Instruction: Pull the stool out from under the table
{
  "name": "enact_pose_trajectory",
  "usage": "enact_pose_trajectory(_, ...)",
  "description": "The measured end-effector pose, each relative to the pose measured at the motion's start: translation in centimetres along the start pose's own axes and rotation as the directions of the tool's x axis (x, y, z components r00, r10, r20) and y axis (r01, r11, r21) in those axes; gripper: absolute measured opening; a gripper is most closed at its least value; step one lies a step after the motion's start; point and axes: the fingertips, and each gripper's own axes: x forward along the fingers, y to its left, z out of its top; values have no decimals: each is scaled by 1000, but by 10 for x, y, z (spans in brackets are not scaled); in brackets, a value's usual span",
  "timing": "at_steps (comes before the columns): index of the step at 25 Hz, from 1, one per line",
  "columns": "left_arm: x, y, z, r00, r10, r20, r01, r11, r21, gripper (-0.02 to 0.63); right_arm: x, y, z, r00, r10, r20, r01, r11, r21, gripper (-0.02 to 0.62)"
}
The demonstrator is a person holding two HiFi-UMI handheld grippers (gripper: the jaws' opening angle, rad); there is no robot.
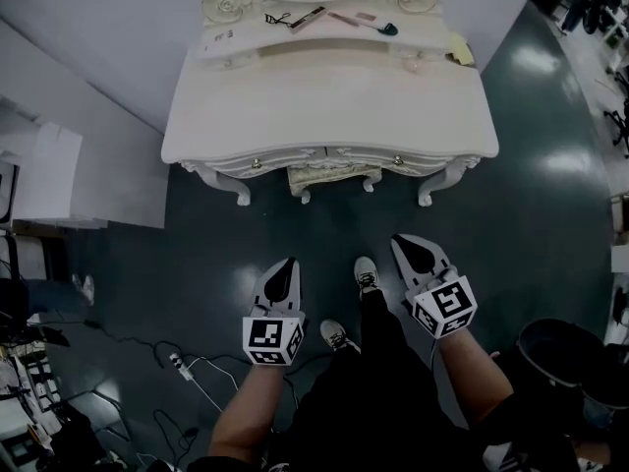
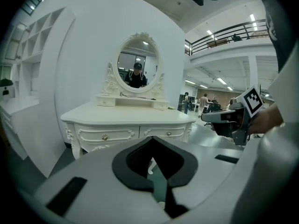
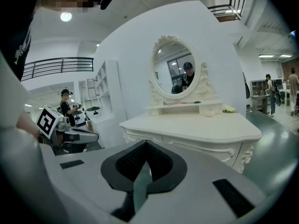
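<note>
The stool [image 1: 332,176] sits tucked under the middle of the table [image 1: 324,106], with only its near edge and legs showing. The left gripper [image 1: 287,266] and right gripper [image 1: 404,244] hang near the person, well apart from the table. Both have their jaws closed together with nothing held.

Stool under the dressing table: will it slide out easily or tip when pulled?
The stool probably slides easily, since the floor looks smooth and glossy. Its short curved legs suggest it could rock if tugged from high up. The carved frame looks rigid, not floppy.
</note>
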Motion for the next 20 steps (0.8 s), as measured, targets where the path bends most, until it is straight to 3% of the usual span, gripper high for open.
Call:
enact_pose_trajectory(14,96,60,-77,993,65,-100,-68,997,-30,5,100,-54,-72,998,34,-51,-32,999,35,28)
enact_pose_trajectory(20,134,82,-132,990,60,-124,-66,997,-44,5,144,-67,-123,997,41,-67,-37,998,58,29)
